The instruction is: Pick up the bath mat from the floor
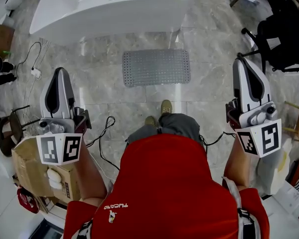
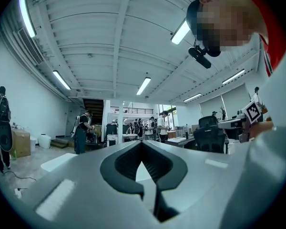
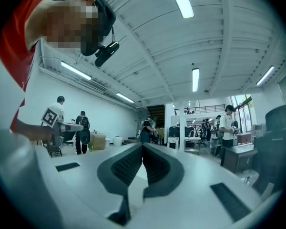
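Brand: "TUCANO" in white on the red shirt (image 1: 164,183), near the collar, upside down to the head view.
Markers: black-and-white square codes on the cubes of the left gripper (image 1: 60,72) and right gripper (image 1: 242,63); no letters.
Other print: label on the cardboard box (image 1: 27,158), too small to read.

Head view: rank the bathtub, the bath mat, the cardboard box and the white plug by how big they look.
1. bathtub
2. bath mat and cardboard box: they look alike. The box is nearer and partly hidden, so they are unranked.
3. white plug
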The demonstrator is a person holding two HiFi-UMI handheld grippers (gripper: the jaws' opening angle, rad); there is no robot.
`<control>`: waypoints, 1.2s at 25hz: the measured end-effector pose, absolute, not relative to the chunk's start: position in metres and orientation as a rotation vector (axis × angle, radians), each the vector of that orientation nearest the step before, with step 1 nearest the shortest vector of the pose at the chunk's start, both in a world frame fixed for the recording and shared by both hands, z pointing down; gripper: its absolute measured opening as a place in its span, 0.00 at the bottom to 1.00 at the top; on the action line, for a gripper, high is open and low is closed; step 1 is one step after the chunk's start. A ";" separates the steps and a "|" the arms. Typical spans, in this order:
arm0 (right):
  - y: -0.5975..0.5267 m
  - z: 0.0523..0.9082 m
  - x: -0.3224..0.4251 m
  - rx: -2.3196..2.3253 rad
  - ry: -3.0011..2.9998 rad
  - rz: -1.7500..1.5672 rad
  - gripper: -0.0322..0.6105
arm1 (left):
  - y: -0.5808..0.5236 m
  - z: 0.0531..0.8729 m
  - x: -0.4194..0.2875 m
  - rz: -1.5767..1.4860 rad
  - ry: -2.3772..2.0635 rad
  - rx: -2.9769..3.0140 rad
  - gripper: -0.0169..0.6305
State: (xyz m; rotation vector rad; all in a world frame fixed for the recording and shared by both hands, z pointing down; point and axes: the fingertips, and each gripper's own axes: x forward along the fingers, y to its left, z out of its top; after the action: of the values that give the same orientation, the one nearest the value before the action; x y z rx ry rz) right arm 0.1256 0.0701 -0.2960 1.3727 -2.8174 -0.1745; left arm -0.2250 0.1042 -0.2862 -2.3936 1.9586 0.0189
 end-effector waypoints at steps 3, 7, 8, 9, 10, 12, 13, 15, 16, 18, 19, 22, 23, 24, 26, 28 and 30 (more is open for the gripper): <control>0.052 -0.292 0.136 1.362 -2.800 -0.198 0.05 | 0.088 -0.282 -0.215 0.010 1.982 -2.378 0.03; 0.032 -0.287 0.149 1.336 -2.804 -0.197 0.05 | 0.070 -0.280 -0.203 -0.007 2.005 -2.353 0.03; 0.027 -0.285 0.152 1.329 -2.807 -0.191 0.05 | 0.067 -0.279 -0.200 -0.011 2.009 -2.350 0.03; 0.023 -0.283 0.155 1.323 -2.808 -0.185 0.05 | 0.063 -0.278 -0.196 -0.016 2.013 -2.348 0.03; 0.018 -0.281 0.157 1.319 -2.808 -0.178 0.05 | 0.060 -0.276 -0.193 -0.024 2.016 -2.349 0.03; 0.012 -0.277 0.161 1.314 -2.808 -0.163 0.05 | 0.056 -0.273 -0.189 -0.044 2.022 -2.350 0.03; 0.009 -0.274 0.161 1.311 -2.808 -0.157 0.05 | 0.054 -0.271 -0.189 -0.052 2.027 -2.350 0.03; 0.004 -0.269 0.161 1.306 -2.806 -0.149 0.05 | 0.050 -0.268 -0.191 -0.063 2.035 -2.348 0.03; 0.002 -0.267 0.160 1.304 -2.805 -0.145 0.05 | 0.048 -0.267 -0.192 -0.068 2.038 -2.347 0.03; -0.004 -0.263 0.159 1.308 -2.802 -0.134 0.05 | 0.043 -0.265 -0.194 -0.079 2.035 -2.347 0.03; -0.007 -0.262 0.158 1.313 -2.799 -0.127 0.05 | 0.040 -0.265 -0.195 -0.084 2.032 -2.350 0.03; -0.018 -0.253 0.154 1.328 -2.783 -0.107 0.05 | 0.028 -0.259 -0.200 -0.093 2.025 -2.362 0.03; -0.022 -0.248 0.151 1.331 -2.779 -0.099 0.05 | 0.023 -0.256 -0.204 -0.095 2.023 -2.366 0.03; -0.026 -0.244 0.148 1.335 -2.774 -0.092 0.05 | 0.019 -0.252 -0.207 -0.097 2.021 -2.369 0.03; -0.030 -0.237 0.146 1.346 -2.762 -0.082 0.05 | 0.014 -0.248 -0.210 -0.096 2.016 -2.376 0.03; -0.032 -0.233 0.149 1.360 -2.750 -0.076 0.05 | 0.012 -0.245 -0.209 -0.090 2.011 -2.382 0.03; -0.032 -0.228 0.150 1.372 -2.738 -0.069 0.05 | 0.010 -0.240 -0.209 -0.087 2.008 -2.388 0.03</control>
State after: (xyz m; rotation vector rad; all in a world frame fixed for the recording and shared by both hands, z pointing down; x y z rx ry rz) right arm 0.1495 -0.0323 -0.2281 1.3716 -2.7380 -0.0694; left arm -0.2089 0.0099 -0.2405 -2.3877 2.0083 -0.0867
